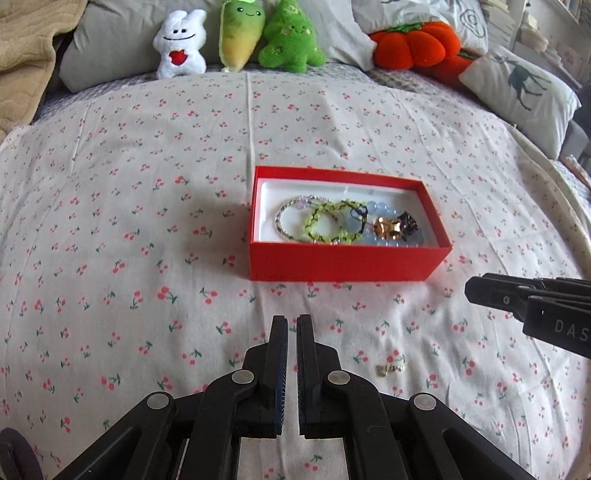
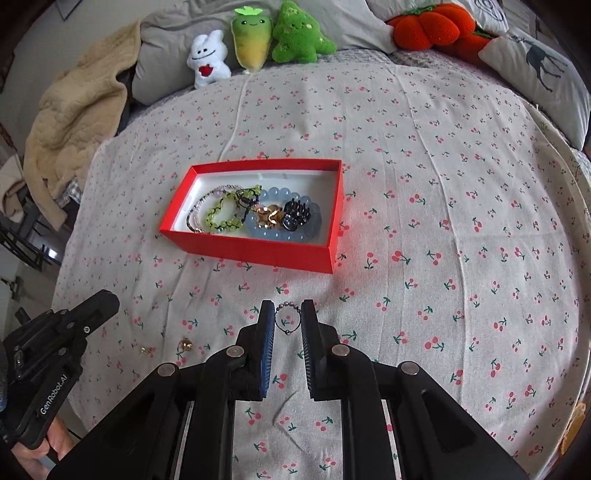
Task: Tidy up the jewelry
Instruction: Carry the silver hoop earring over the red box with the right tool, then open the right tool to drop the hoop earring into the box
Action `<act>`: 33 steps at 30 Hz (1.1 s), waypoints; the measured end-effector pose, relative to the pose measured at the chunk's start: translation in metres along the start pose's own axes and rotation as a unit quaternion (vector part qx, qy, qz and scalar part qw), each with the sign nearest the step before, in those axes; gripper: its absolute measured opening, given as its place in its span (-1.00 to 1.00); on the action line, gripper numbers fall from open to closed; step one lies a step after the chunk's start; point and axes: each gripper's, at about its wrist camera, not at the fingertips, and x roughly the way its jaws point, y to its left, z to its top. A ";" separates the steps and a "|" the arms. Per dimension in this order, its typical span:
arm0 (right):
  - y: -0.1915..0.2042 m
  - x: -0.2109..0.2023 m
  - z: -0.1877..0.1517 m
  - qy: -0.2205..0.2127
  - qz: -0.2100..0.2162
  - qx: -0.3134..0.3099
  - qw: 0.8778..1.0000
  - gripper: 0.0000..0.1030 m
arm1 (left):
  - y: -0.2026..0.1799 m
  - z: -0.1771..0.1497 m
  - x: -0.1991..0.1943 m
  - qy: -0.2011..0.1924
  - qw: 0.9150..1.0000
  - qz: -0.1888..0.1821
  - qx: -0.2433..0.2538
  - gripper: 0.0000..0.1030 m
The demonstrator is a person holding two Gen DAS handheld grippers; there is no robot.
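Observation:
A red box [image 1: 347, 264] [image 2: 258, 251] lies open on the cherry-print sheet, holding several bracelets: a green beaded one [image 1: 327, 225] [image 2: 221, 214], a pale blue one [image 2: 291, 230], a gold piece [image 1: 388, 228] [image 2: 269, 216] and a dark clip [image 2: 295, 214]. My right gripper [image 2: 289, 317] is shut on a small beaded ring [image 2: 289, 320], held above the sheet in front of the box. My left gripper [image 1: 292, 328] is shut and holds nothing; in the right wrist view it shows at the lower left [image 2: 99, 301]. Small gold earrings [image 1: 389, 368] [image 2: 184, 345] [image 2: 146, 350] lie loose on the sheet.
Plush toys [image 1: 181, 44] [image 2: 295, 33] and pillows [image 1: 521, 88] line the far edge of the bed. A beige blanket [image 2: 74, 122] hangs at the left. A hand [image 2: 33, 454] grips the left tool's handle. The right gripper's fingers [image 1: 524, 299] reach in from the right.

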 end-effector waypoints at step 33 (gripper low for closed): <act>-0.013 0.061 0.055 -0.046 -0.006 -0.015 0.999 -0.70 | -0.003 0.060 0.099 -0.027 0.999 0.017 -0.005 -0.45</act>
